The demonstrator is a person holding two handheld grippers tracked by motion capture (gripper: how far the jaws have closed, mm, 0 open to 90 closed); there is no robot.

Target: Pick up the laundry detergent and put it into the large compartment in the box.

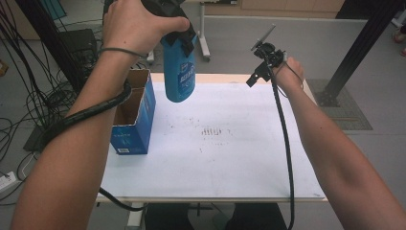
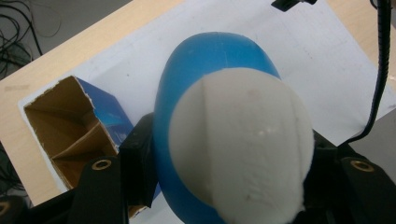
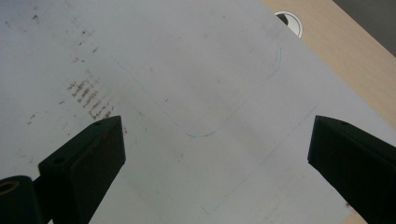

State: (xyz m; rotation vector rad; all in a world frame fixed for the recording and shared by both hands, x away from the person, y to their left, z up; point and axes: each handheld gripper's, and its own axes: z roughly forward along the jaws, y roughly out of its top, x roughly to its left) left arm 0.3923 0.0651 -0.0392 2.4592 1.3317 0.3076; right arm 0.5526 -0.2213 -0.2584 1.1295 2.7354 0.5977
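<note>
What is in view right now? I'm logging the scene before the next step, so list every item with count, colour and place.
Bottle: one, blue with a white cap end, held in the air above the table beside the box.
Box: one, blue outside and brown inside, top open, standing at the table's left edge.
Table: one, white sheet over a pale wooden top, with faint dark marks near the middle.
Cables: several, black, on the floor to the left.
Left gripper: one, black, jaws shut on the bottle.
Right gripper: one, black, jaws open over the sheet, holding nothing.
Forearms: two, coming in from the bottom.
</note>
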